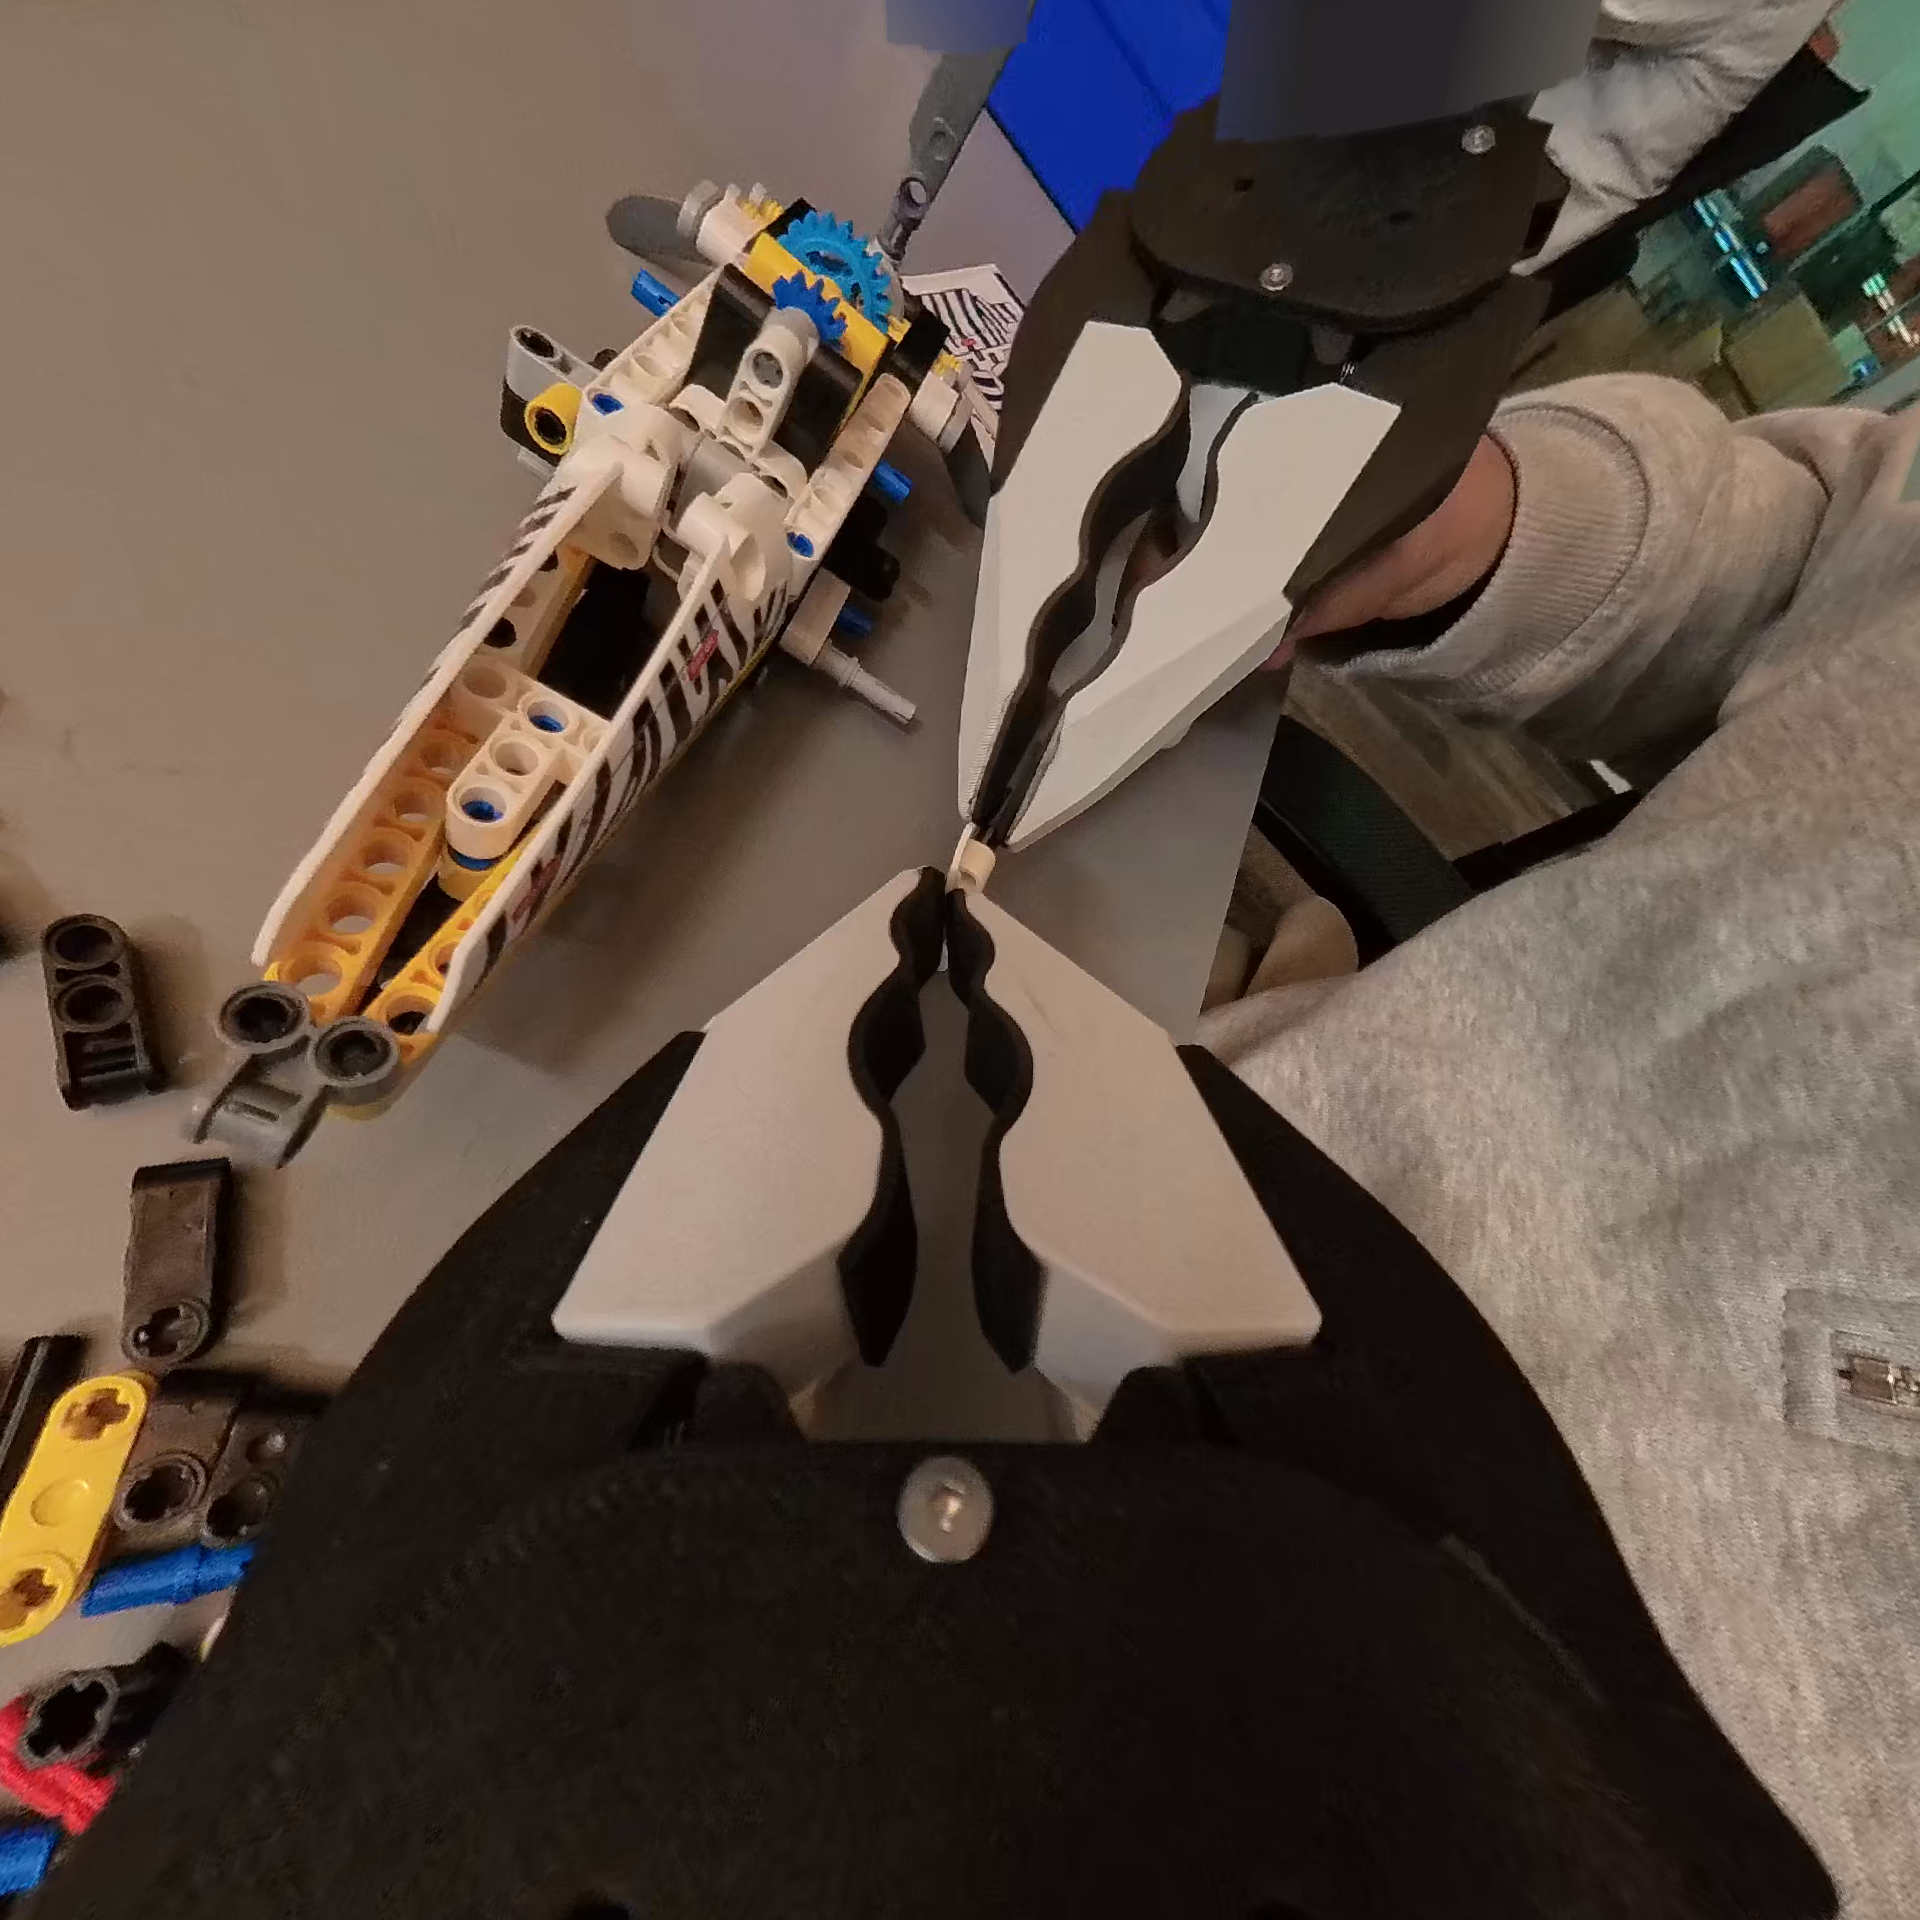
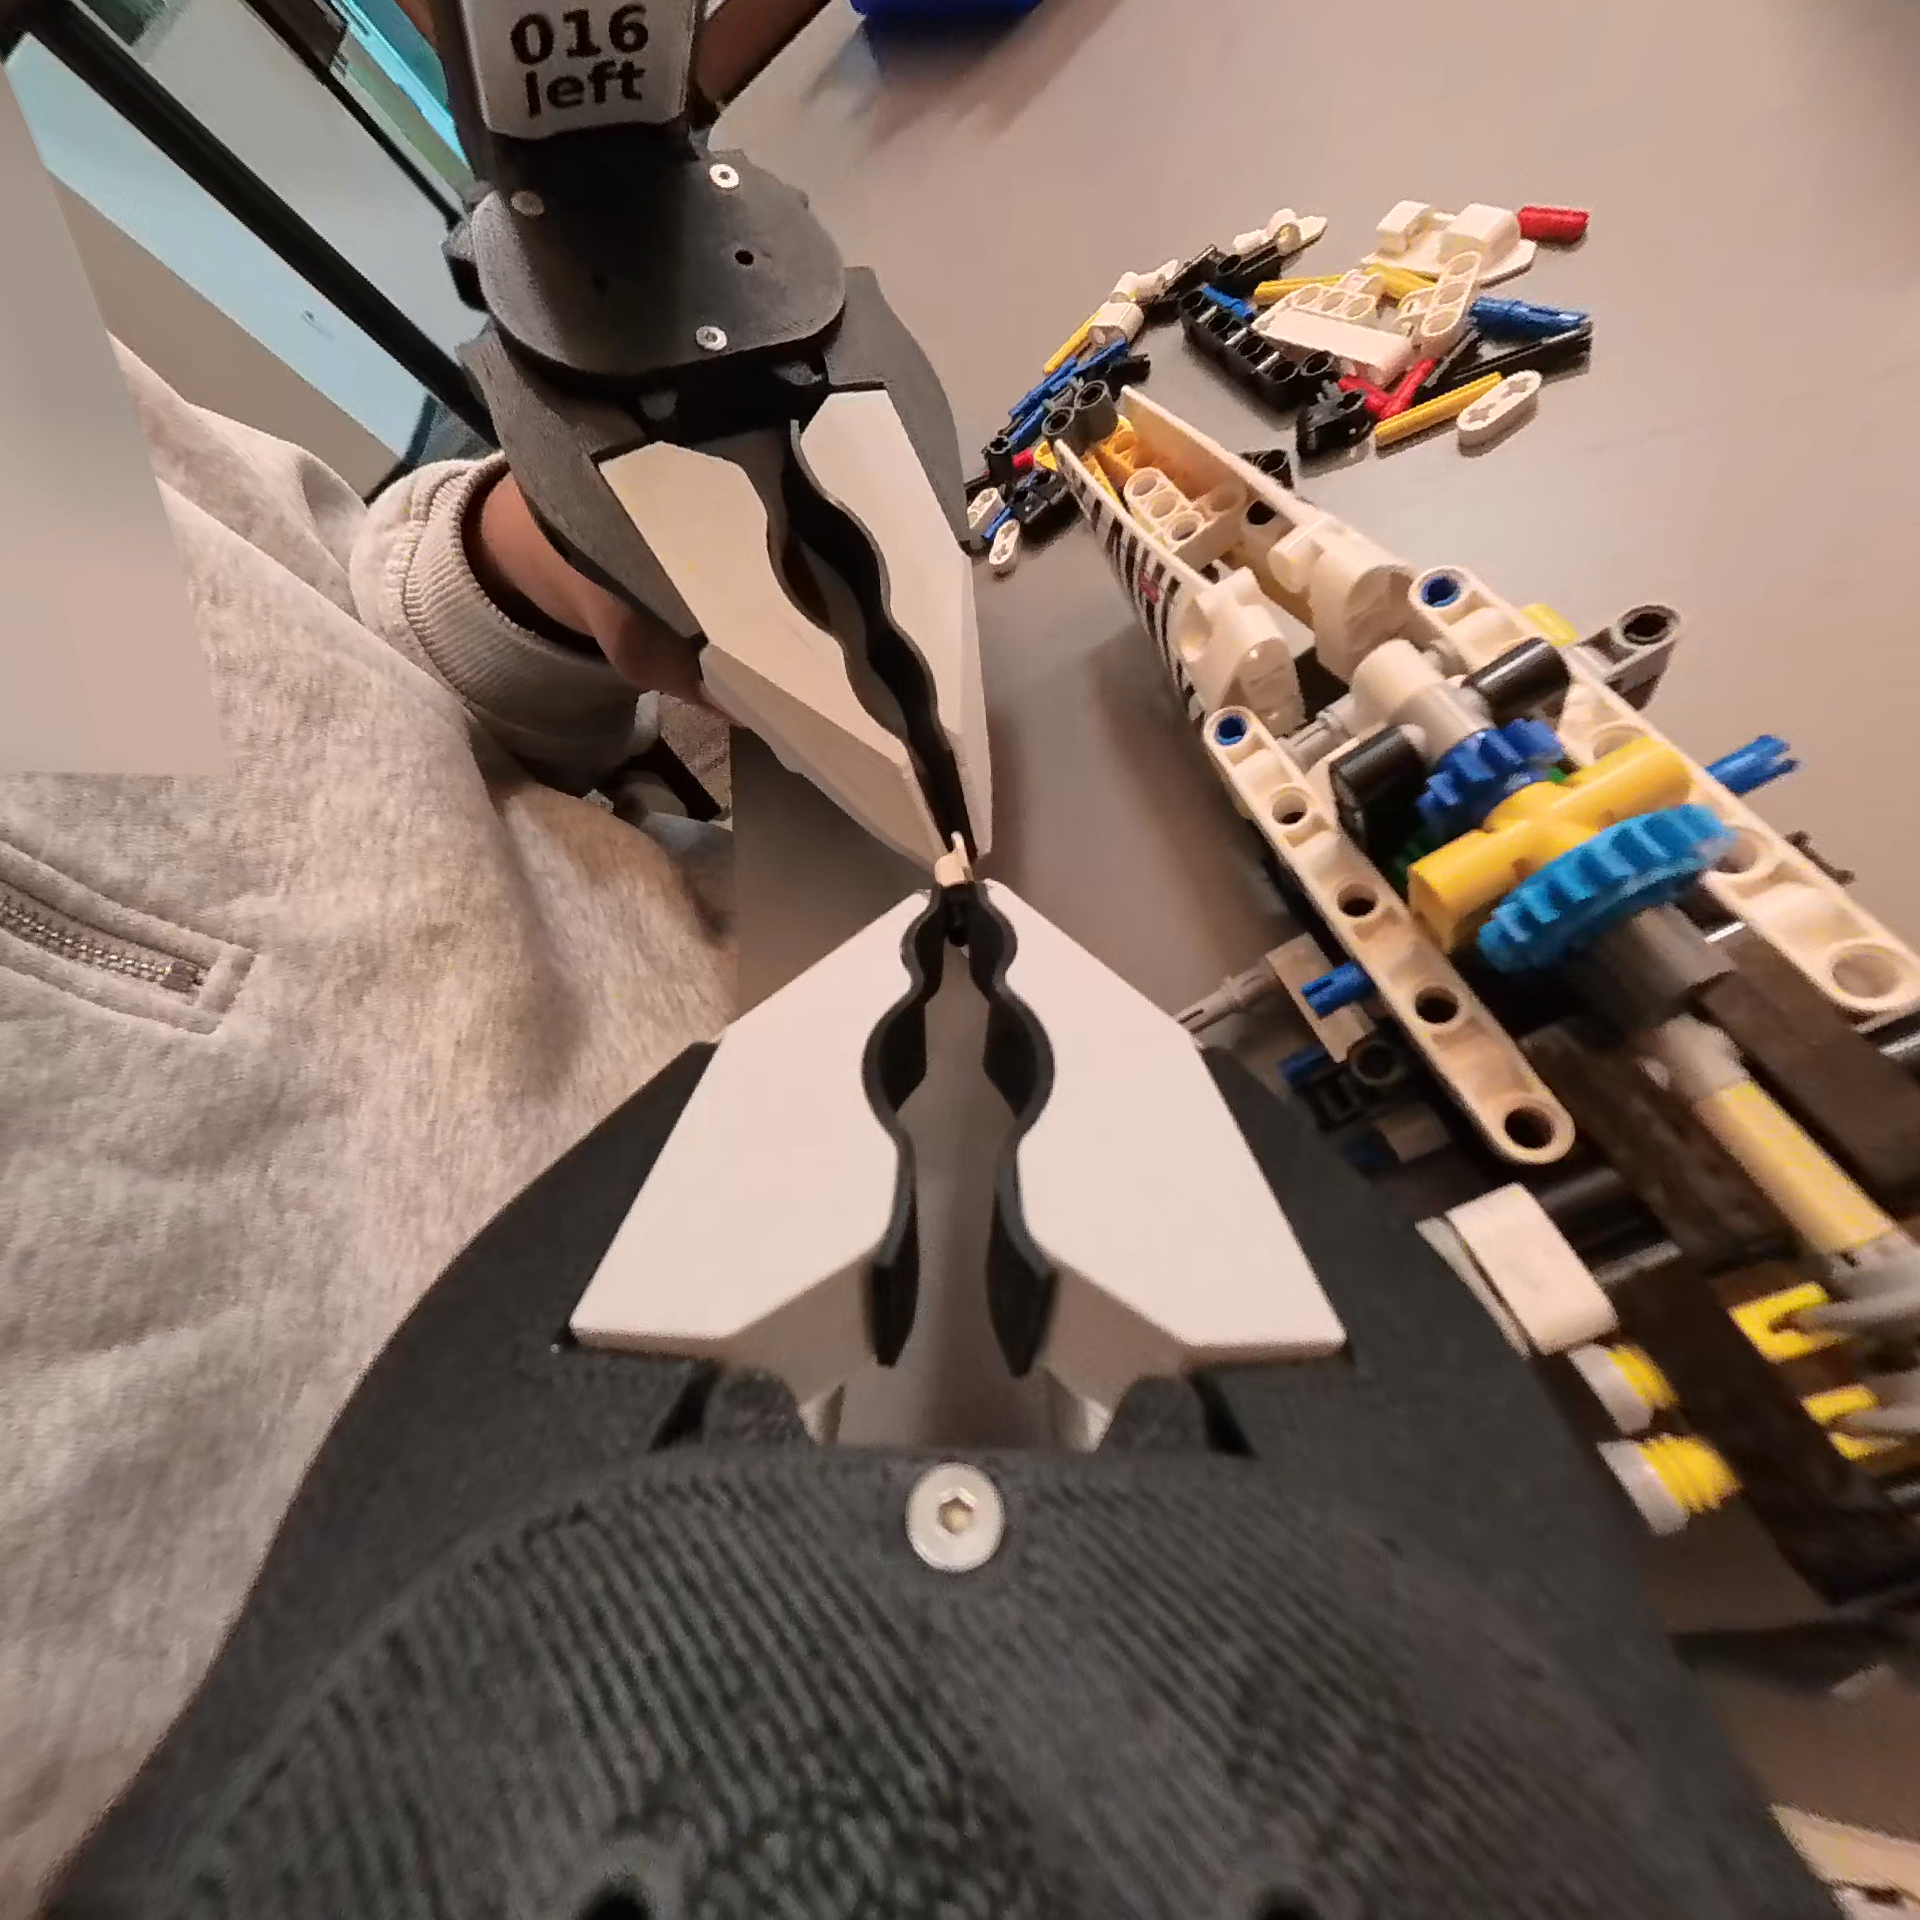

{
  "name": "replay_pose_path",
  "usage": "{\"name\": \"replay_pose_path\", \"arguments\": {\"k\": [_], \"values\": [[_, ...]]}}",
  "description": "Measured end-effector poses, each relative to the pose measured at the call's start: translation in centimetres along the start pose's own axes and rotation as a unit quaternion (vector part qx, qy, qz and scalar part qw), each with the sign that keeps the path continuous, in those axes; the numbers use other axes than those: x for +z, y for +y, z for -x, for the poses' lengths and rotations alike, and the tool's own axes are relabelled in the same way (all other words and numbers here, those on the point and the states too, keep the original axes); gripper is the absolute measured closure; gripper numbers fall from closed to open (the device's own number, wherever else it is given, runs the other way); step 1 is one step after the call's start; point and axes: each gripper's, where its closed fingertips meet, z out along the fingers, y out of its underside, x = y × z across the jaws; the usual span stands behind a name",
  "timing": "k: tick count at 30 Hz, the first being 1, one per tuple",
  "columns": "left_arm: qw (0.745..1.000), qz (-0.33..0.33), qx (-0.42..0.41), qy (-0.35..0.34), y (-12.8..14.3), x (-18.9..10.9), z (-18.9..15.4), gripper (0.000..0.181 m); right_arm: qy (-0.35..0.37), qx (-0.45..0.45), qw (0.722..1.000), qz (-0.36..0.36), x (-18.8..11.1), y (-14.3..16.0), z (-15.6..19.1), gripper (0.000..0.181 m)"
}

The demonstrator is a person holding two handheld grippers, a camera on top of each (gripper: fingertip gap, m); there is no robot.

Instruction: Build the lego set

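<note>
The left gripper (image 1: 948,920) and right gripper (image 2: 961,914) meet tip to tip, jaws nearly closed, each held by a grey-sleeved hand (image 2: 582,613).

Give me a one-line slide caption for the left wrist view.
Left gripper and right gripper meet tip to tip on a small white piece, beside the partly built model.

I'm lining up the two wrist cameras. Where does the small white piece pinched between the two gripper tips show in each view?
Left wrist view: the small white piece sits just above centre, between the left gripper below and the right gripper above.
Right wrist view: the piece is again just above centre, where the two tips meet.
Shared landmark: the big blue gear on the model.
</note>
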Motion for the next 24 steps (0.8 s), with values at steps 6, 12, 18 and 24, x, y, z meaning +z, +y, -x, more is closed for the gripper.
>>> {"name": "replay_pose_path", "arguments": {"k": [6, 12, 18, 24], "values": [[1.000, -0.001, -0.009, 0.003, -0.04, -0.02, 0.14, 0.181, 0.005, 0.004, 1.000, -0.014, 0.03, -0.13, -0.15, 0.180], [1.000, -0.006, -0.021, 0.004, -0.17, -0.08, 0.40, 0.181, 0.024, -0.008, 1.000, -0.017, 0.08, -0.29, -0.51, 0.179], [0.999, -0.023, -0.038, 0.031, -0.58, -0.46, 0.15, 0.181, 0.029, -0.005, 0.999, -0.024, 0.12, -0.58, -0.68, 0.179], [0.999, 0.002, -0.031, 0.021, 0.00, 0.08, 0.19, 0.174, 0.037, -0.018, 0.999, -0.012, 0.60, -0.45, -0.71, 0.179]]}}
